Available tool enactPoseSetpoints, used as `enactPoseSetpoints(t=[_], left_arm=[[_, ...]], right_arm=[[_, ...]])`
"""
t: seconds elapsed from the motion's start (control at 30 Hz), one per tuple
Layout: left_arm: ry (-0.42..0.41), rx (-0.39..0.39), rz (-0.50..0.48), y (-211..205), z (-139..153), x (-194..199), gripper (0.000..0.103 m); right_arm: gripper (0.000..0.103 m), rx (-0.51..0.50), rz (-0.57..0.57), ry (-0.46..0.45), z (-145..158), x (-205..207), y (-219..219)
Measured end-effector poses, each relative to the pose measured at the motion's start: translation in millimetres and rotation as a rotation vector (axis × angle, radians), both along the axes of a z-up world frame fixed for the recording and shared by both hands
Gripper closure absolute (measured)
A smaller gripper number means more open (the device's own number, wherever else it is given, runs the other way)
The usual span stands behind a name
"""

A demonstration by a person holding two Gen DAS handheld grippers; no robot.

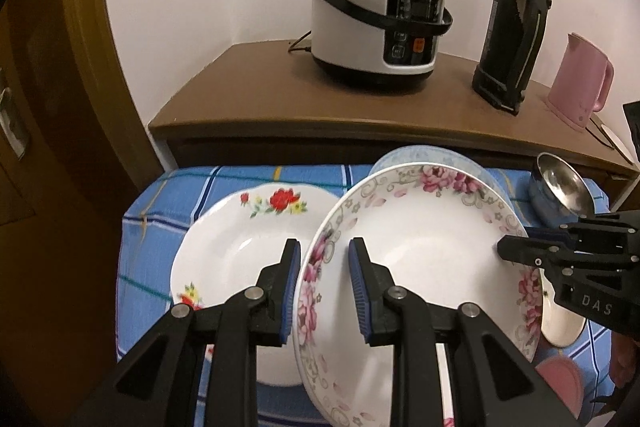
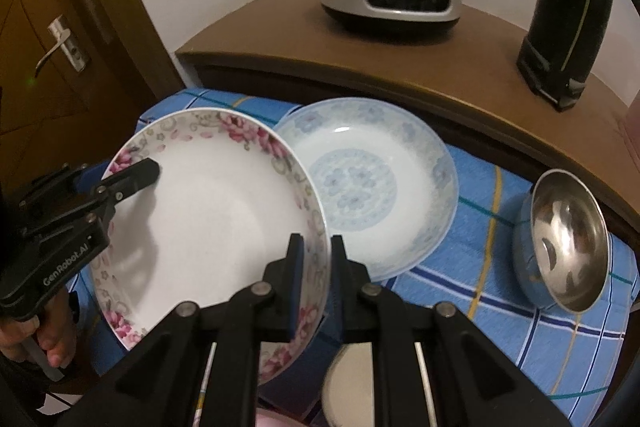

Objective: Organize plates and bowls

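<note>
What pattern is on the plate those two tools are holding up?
Pink flowers with grey scrollwork around the rim of the white plate; clearest in the right wrist view.

Left claw (image 1: 324,291) and right claw (image 2: 317,285) both clamped, angled downward.

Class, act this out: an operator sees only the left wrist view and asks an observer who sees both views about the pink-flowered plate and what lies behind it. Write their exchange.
Operator: I see my left gripper on the pink-flowered plate. Is the right gripper clamped too?
Observer: Yes, its fingers pinch the plate's opposite rim.
Operator: A pale blue plate peeks out behind. What does it look like?
Observer: It has a blue flower medallion in its centre and lies flat on the checked cloth, partly under the raised plate.
Operator: And the steel bowl?
Observer: It is tilted on its side and empty, showing only reflections.
</note>
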State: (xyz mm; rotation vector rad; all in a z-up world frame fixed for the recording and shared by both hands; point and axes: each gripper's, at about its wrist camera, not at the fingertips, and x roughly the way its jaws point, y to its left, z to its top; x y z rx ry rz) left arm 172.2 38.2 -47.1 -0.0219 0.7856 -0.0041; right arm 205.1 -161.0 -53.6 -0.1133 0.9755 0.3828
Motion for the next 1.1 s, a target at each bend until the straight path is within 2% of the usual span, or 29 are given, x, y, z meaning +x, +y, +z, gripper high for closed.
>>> enactPoseSetpoints(t=[0.27, 1.1], left_arm=[[-0.014, 0.011, -0.019, -12, 11, 20, 0.076], [0.013, 0.005, -0.085, -52, -2, 74, 0.076]], right_arm=[[0.09, -0.003, -0.023, -0.017, 10, 14, -11], [0.09, -0.042, -0.103, 0.0, 7, 51, -55]])
